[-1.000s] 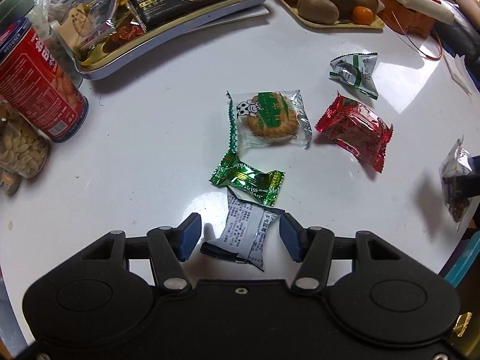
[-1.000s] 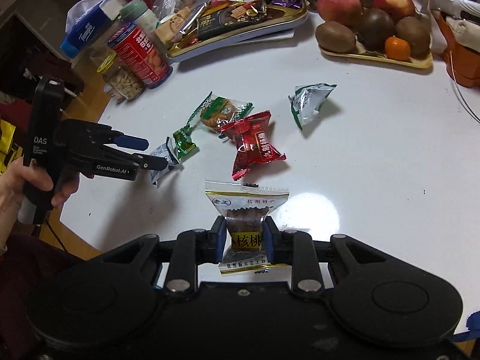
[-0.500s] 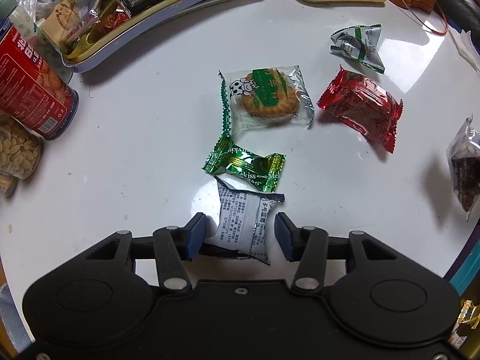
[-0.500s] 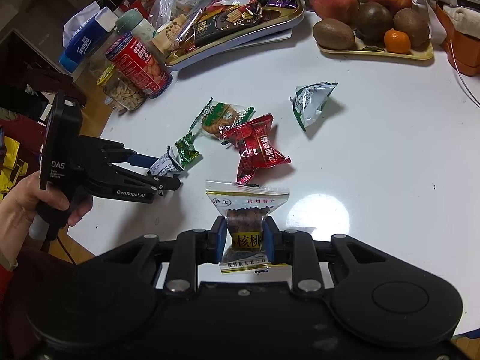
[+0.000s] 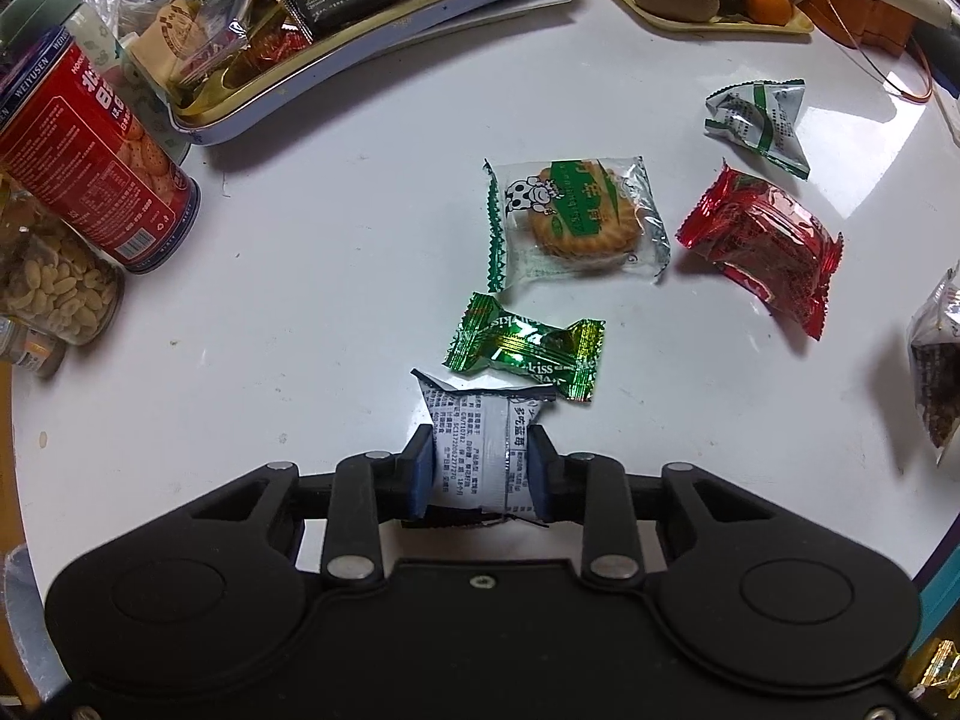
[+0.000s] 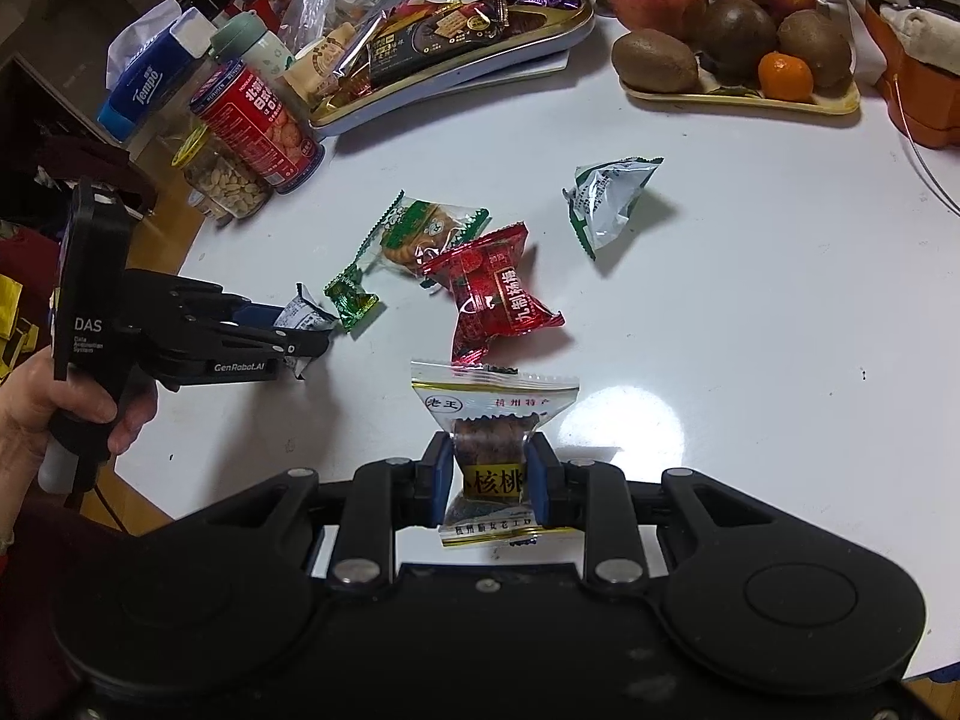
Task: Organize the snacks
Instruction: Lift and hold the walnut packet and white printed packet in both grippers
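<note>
The left gripper (image 5: 480,468) had closed its blue pads onto the small silver-white printed foil sachet (image 5: 480,441), which half a second earlier lay loose between open jaws. The right gripper (image 6: 487,474) still clamped the clear walnut-cake packet (image 6: 493,438). Both snacks appeared ready for transfer to the gold-rimmed snack tray (image 5: 336,66); the green foil candy (image 5: 525,351) lay just beyond on the white table (image 5: 300,276).

L wrist: close, facing table (image 5: 300,276) | R wrist: higher, farther back | shared: red packet (image 6: 498,294)

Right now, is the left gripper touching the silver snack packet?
Touching. In the left wrist view, both jaws of the left gripper press the silver snack packet sides.
</note>
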{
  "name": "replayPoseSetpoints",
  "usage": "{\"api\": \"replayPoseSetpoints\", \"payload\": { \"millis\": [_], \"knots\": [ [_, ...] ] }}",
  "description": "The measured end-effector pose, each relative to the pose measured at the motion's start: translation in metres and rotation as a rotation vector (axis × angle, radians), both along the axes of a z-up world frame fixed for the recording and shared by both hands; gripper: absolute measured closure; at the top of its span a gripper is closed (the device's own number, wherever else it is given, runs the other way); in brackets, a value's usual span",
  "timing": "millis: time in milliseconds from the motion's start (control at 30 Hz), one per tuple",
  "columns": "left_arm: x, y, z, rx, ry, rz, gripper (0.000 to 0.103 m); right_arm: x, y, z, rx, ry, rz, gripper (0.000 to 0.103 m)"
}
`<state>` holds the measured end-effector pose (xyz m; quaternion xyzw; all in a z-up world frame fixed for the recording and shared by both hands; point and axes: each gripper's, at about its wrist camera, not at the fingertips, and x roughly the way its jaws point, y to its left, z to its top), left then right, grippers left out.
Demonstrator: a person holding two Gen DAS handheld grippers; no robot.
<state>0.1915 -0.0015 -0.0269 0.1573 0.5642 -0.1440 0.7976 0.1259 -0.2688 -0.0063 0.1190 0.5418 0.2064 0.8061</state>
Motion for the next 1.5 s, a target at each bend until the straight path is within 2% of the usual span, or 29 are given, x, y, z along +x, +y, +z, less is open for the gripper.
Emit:
{"api": "replayPoseSetpoints", "payload": {
  "millis": [500, 867, 1200, 1400, 1500],
  "knots": [
    [-0.005, -0.008, 0.007, -0.011, -0.044, 0.007, 0.064, 0.013, 0.0, -0.002, -0.024, -0.018, -0.037, 0.075],
    [-0.016, -0.012, 0.021, -0.024, -0.113, 0.06, 0.064, 0.014, 0.01, 0.0, -0.064, -0.055, -0.025, 0.075],
    [-0.023, -0.013, 0.024, -0.022, -0.129, 0.094, 0.064, 0.014, 0.008, -0.004, -0.094, -0.064, -0.038, 0.075],
    [-0.028, -0.008, 0.028, -0.078, -0.139, 0.175, 0.064, 0.015, 0.012, -0.003, -0.109, -0.081, -0.035, 0.075],
    [-0.031, -0.003, 0.031, -0.134, -0.131, 0.224, 0.064, 0.015, 0.015, -0.002, -0.112, -0.088, -0.028, 0.075]
  ]
}}
